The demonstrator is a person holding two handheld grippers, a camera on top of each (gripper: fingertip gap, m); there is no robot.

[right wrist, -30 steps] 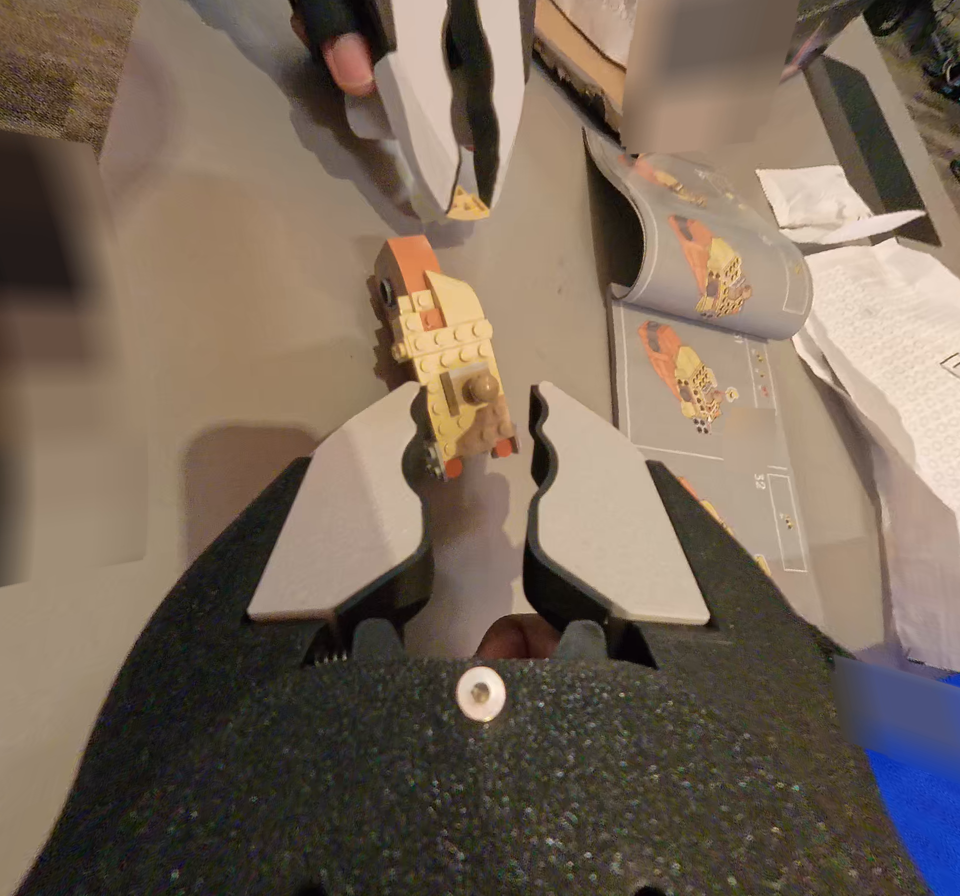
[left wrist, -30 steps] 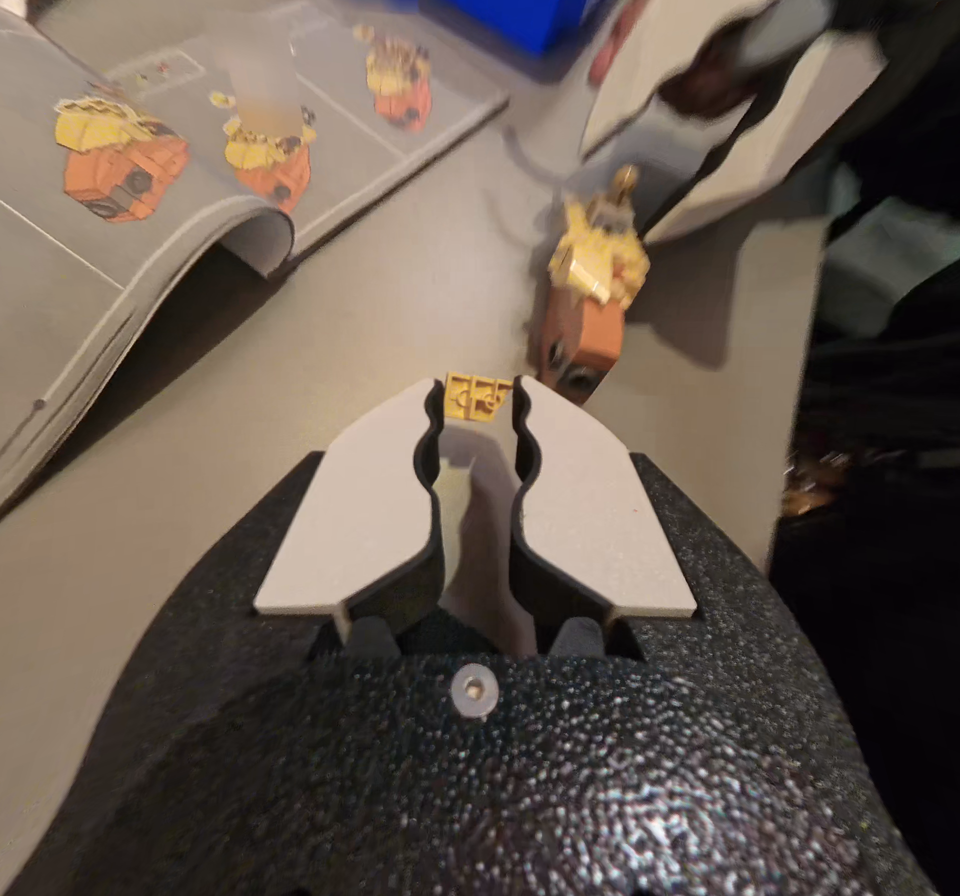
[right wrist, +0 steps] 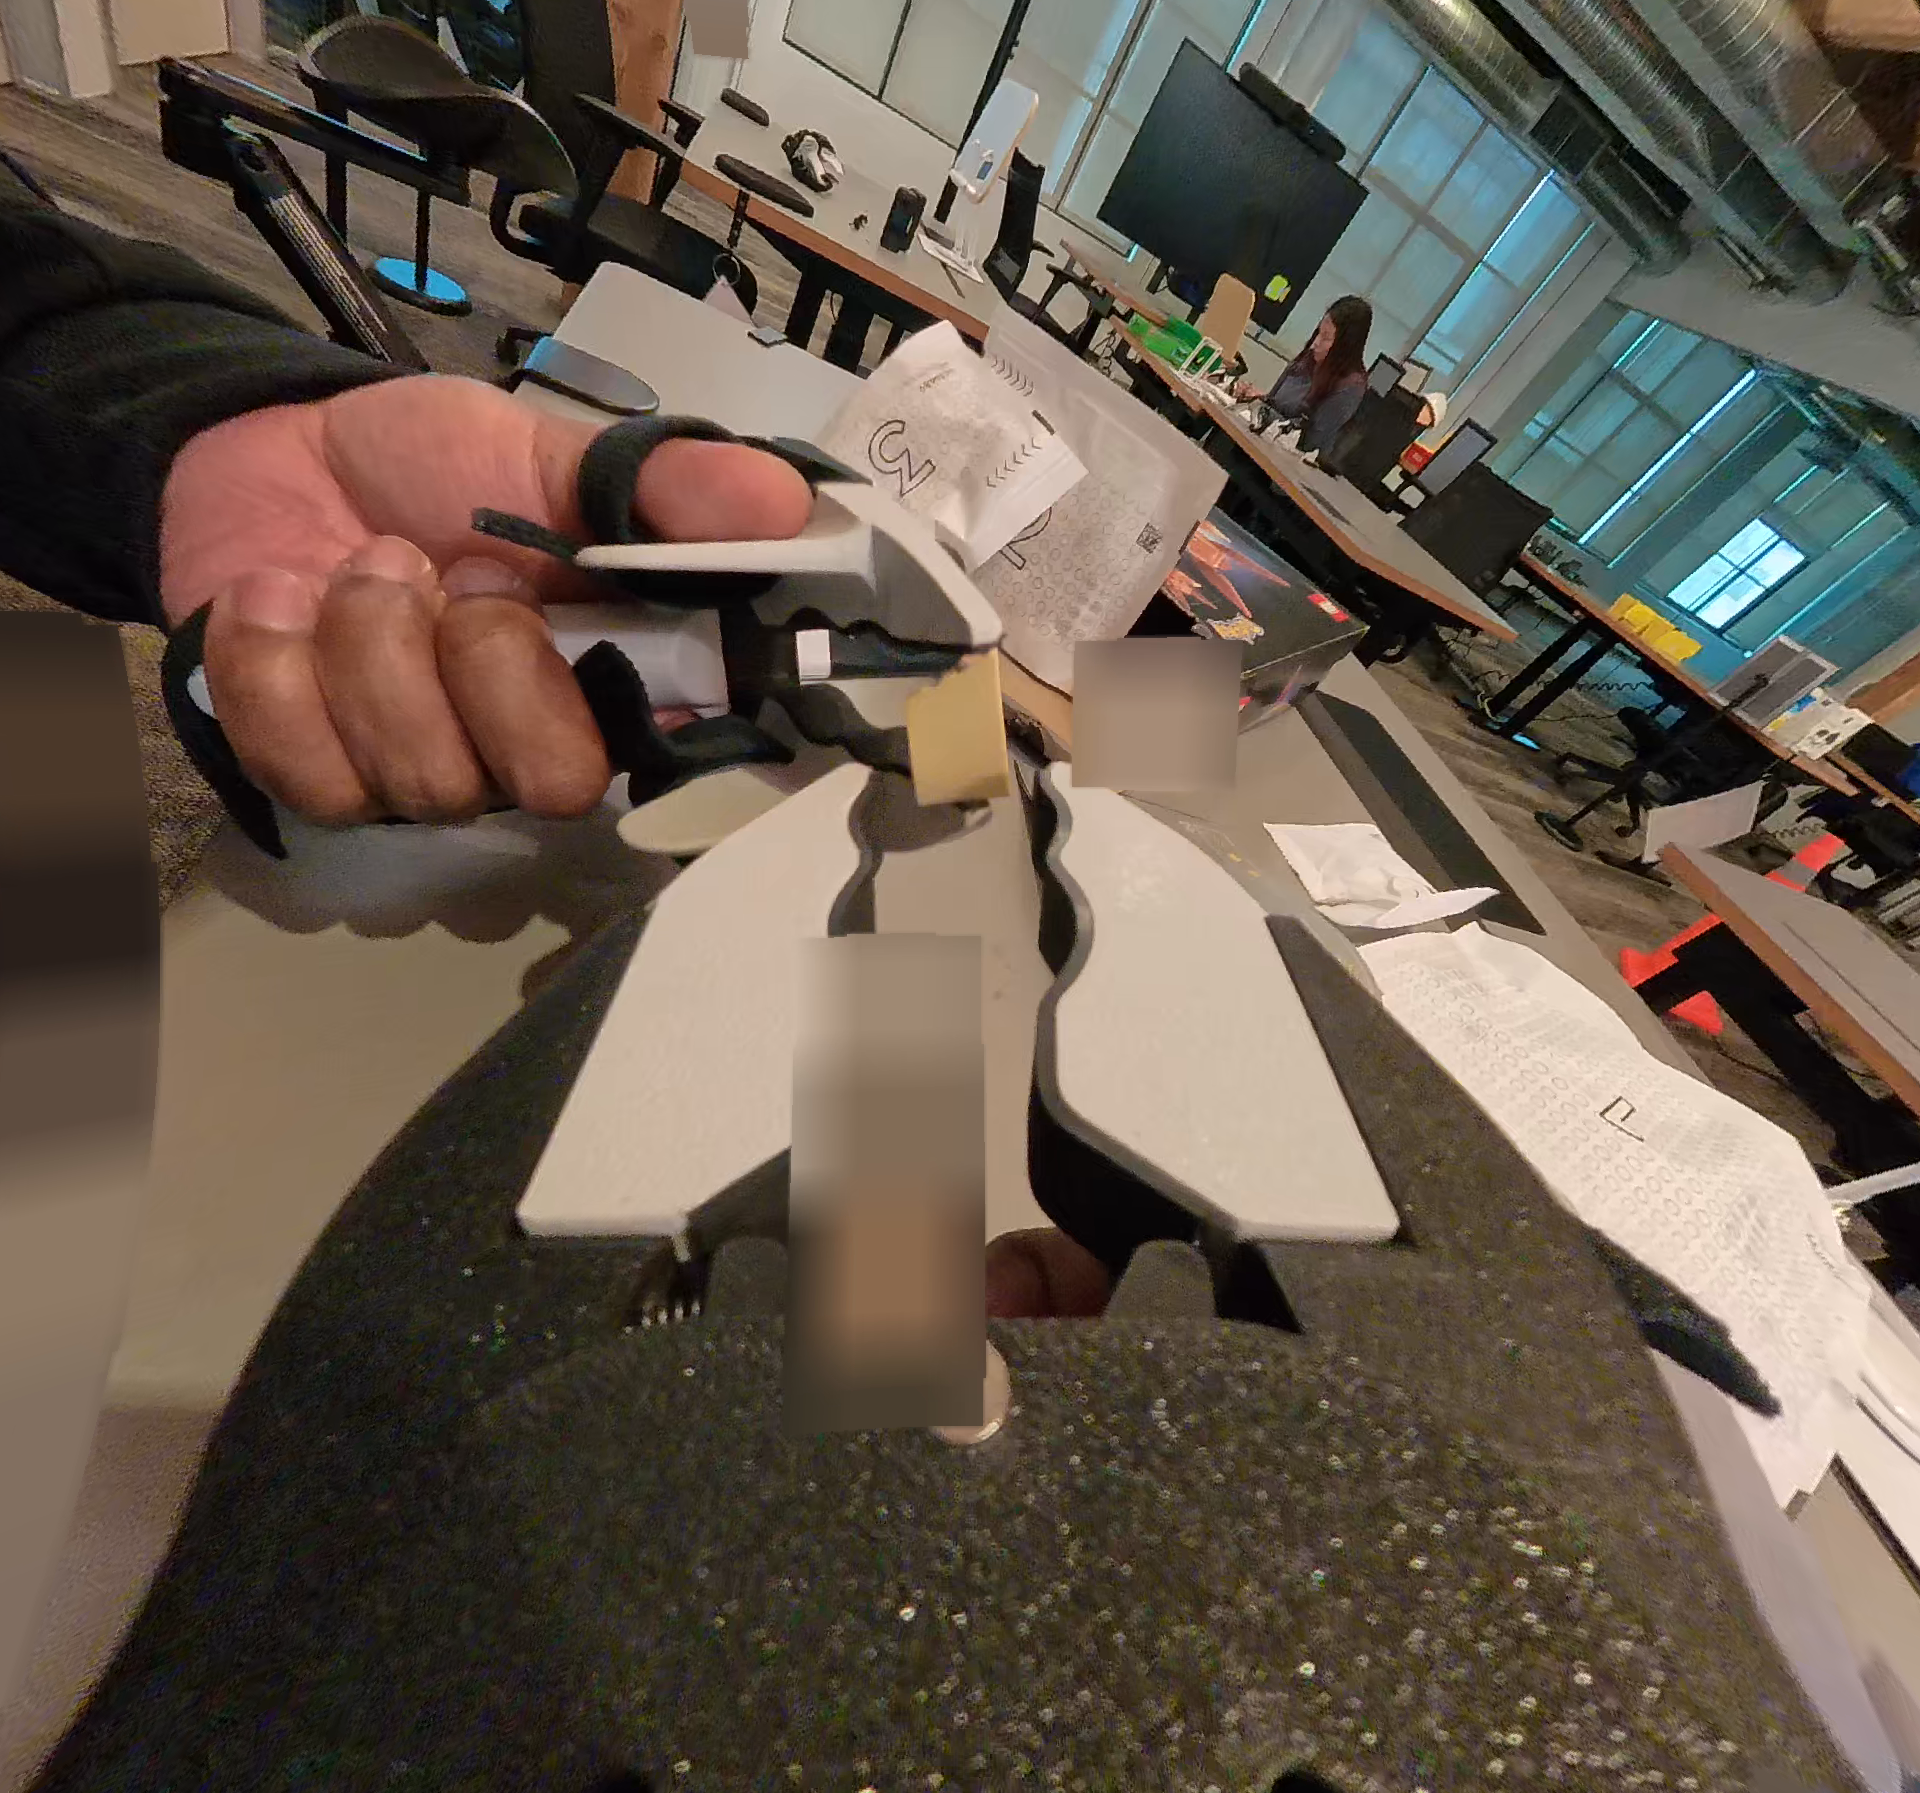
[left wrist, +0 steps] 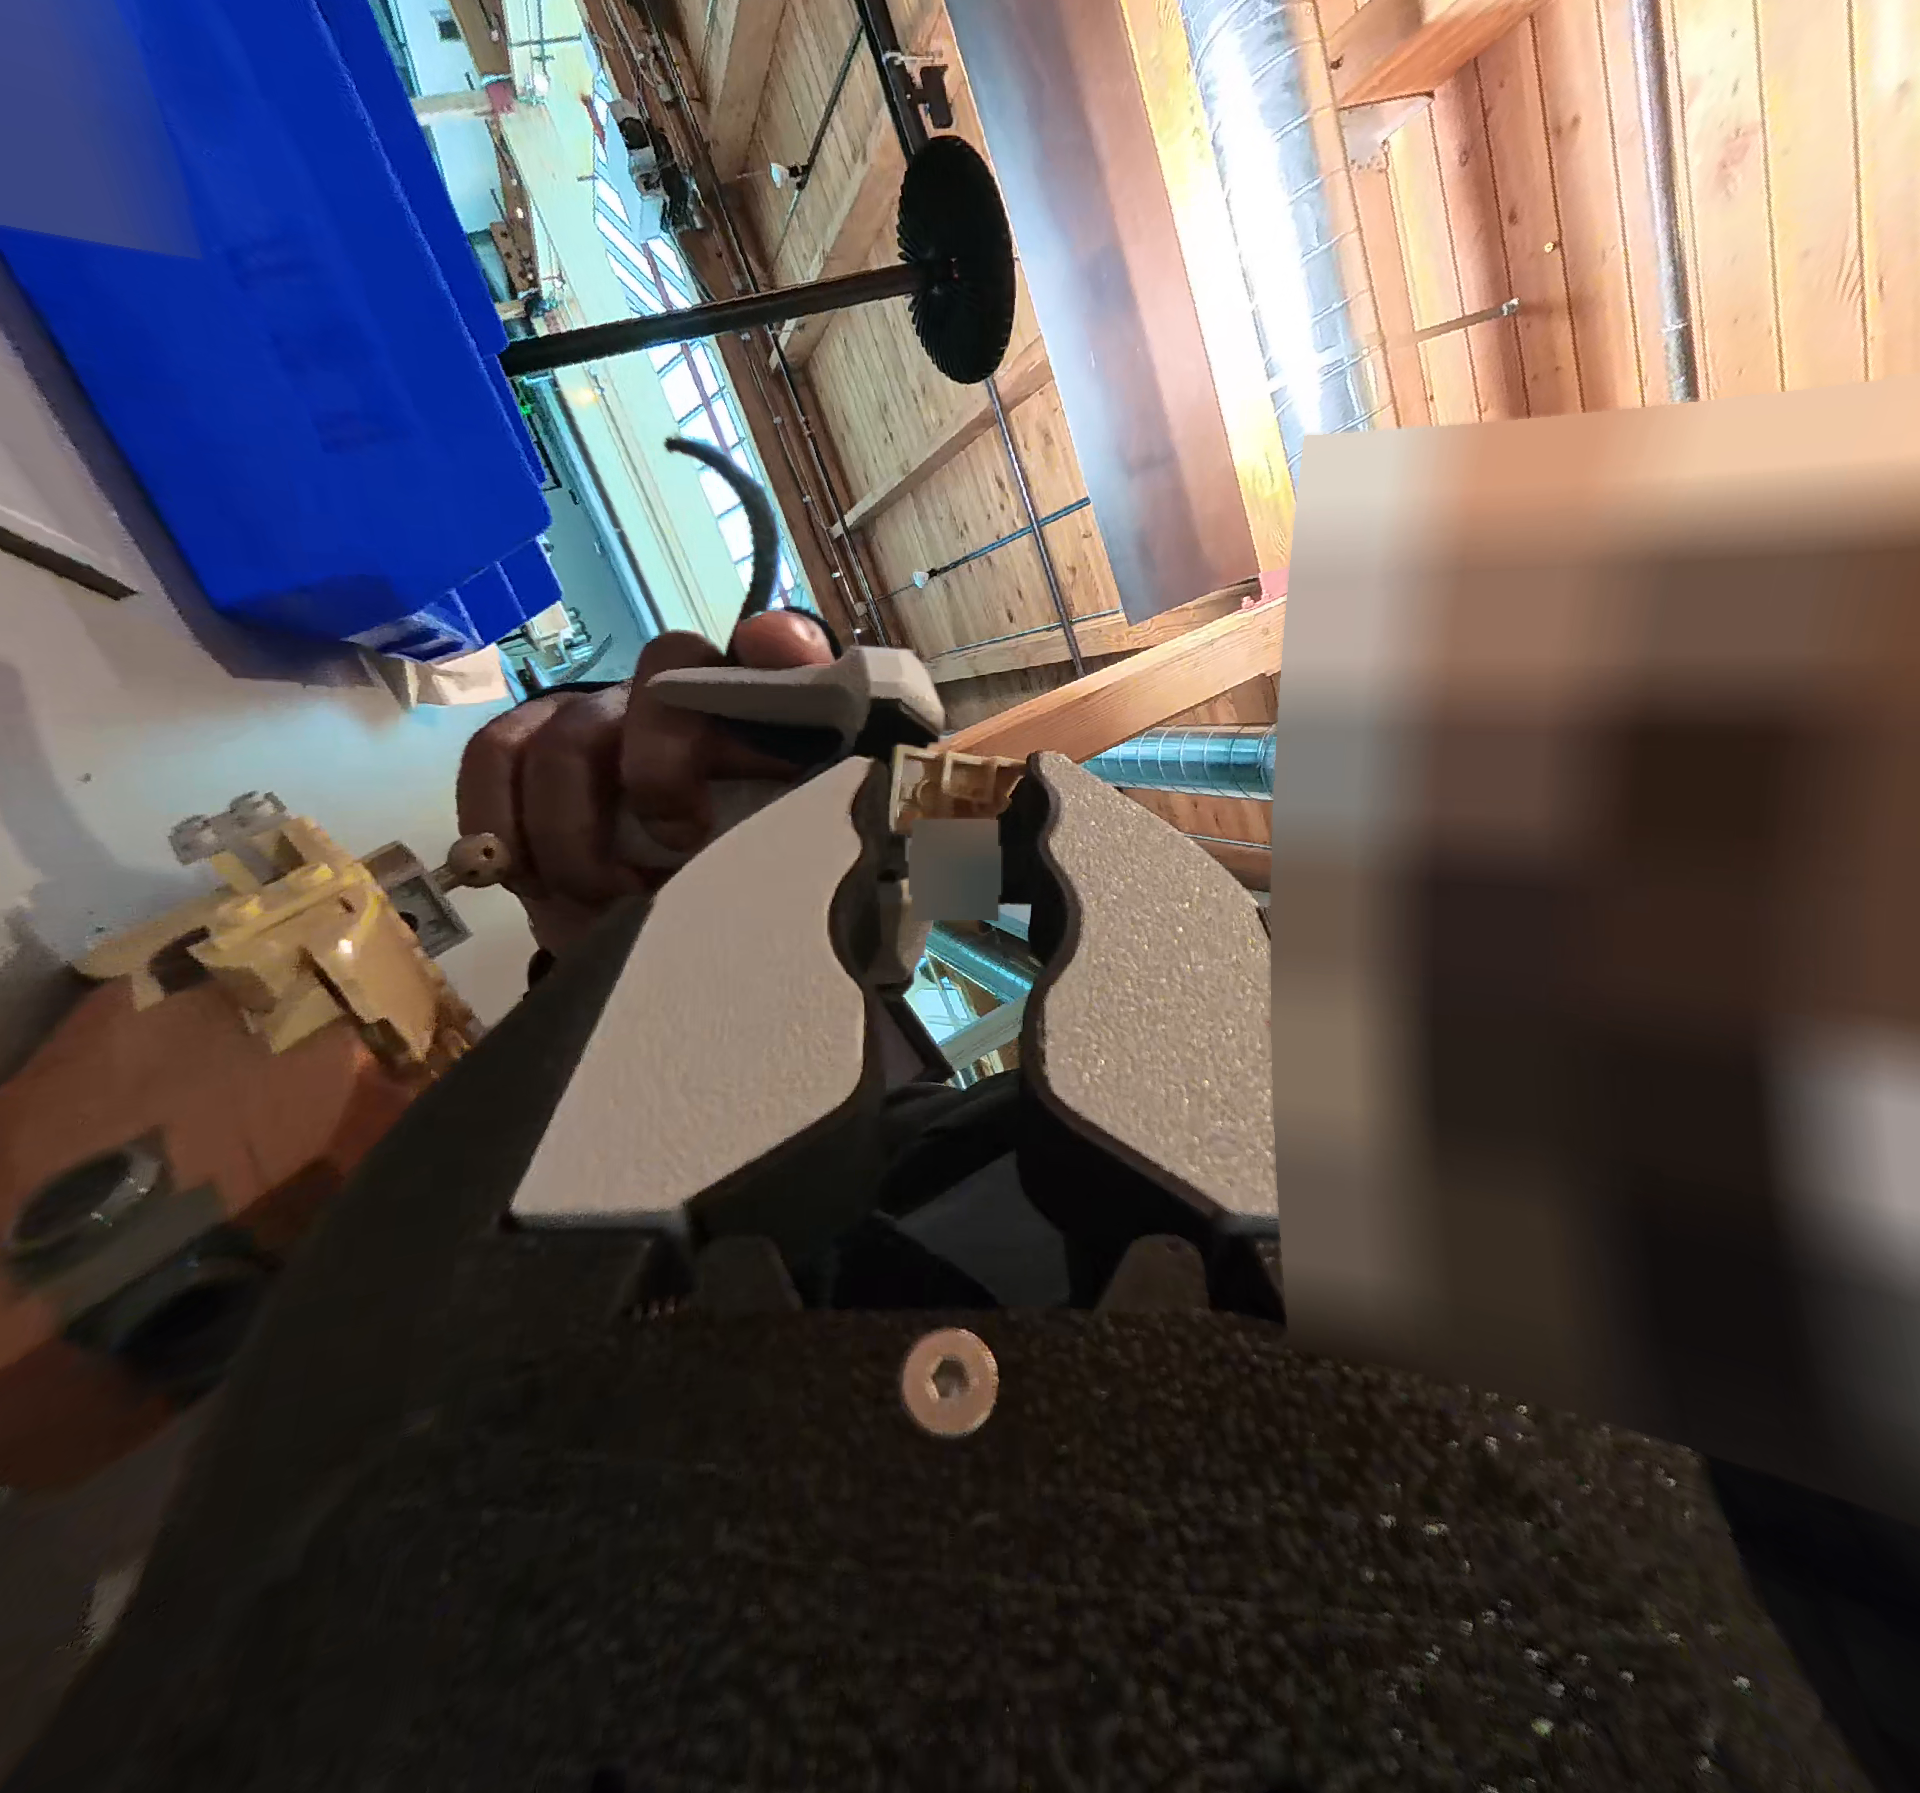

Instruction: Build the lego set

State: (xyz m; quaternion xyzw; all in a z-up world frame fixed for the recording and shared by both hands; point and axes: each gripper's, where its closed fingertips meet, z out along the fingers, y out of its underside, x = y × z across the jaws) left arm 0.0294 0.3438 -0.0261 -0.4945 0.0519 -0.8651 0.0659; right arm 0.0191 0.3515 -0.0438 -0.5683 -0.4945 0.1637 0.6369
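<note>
While the left gripper [left wrist: 951, 787] pinches a small tan lego piece [left wrist: 951, 779] at frame centre, lifted clear for a handover, the right gripper [right wrist: 951, 787] stands part-open and empty just beneath it; the orange-and-tan model [left wrist: 239, 1005] waits lower left.

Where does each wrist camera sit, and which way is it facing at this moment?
Left wrist view: on the left gripper, tilted up toward the wooden ceiling; its fingers pinch a tan piece; the right hand and the model show at left.
Right wrist view: on the right gripper, looking across the table into an office; its fingers stand open; the left hand shows at left.
Shared: the tan piece, and each view shows the other gripper.
</note>
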